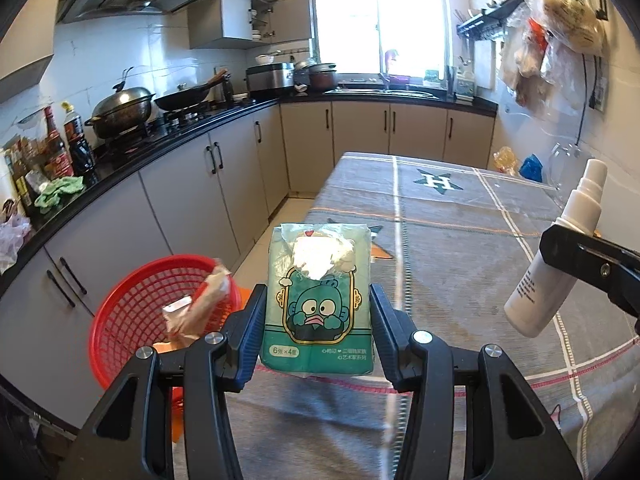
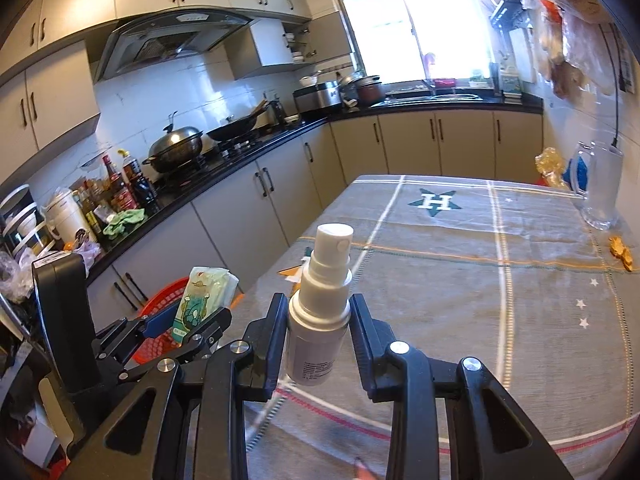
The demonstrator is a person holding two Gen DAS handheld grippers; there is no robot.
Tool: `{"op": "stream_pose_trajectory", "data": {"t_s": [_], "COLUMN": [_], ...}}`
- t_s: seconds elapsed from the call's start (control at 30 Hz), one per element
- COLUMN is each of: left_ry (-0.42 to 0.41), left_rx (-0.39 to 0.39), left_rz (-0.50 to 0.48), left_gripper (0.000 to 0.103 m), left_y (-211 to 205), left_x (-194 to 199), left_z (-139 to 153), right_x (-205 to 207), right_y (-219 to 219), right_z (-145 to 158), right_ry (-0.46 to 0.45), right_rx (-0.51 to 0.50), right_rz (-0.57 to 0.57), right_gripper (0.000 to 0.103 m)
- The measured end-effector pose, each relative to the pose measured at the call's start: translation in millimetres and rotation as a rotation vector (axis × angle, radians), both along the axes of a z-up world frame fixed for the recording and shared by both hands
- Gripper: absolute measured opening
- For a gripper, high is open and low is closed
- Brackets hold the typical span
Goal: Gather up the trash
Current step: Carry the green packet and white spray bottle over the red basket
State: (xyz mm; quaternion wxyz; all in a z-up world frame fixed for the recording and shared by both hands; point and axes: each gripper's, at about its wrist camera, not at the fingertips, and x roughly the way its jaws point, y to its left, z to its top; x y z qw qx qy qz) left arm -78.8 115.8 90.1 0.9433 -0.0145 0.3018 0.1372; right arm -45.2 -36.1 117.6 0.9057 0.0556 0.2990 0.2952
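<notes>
My left gripper (image 1: pixel 316 332) is shut on a green tissue pack (image 1: pixel 318 300) with a cartoon face, held above the table's left edge; it also shows in the right wrist view (image 2: pixel 200 300). A red mesh basket (image 1: pixel 132 312) stands on the floor to the left, below it, with a crumpled tan wrapper (image 1: pixel 200 304) blurred over it. My right gripper (image 2: pixel 318 340) is shut on a white spray bottle (image 2: pixel 320 308), held upright above the table; the bottle also shows in the left wrist view (image 1: pixel 560 252).
A grey checked tablecloth covers the table (image 2: pixel 460 280). A glass jug (image 2: pixel 600 184) and orange scraps (image 2: pixel 620 254) sit at its right side. The black counter (image 1: pixel 132 148) with pots and bottles runs along the left. Plastic bags (image 1: pixel 556 36) hang on the right wall.
</notes>
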Motion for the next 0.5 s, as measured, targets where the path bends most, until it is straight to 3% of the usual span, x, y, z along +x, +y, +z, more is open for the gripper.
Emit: {"op": "stream_pose_trajectory", "data": {"t_s": [0.5], "left_ry": [-0.011], "left_rx": [-0.047], "left_rz": [0.132], "left_gripper": [0.048], "left_y": [80.1], "left_x": [-26.0], "left_z": [-5.7], "right_x": [-5.6], "right_y": [81.3], "right_z": [-1.7], "right_ry": [0.018], "right_rx": [-0.027], "right_rz": [0.123], "right_gripper": [0.034]}}
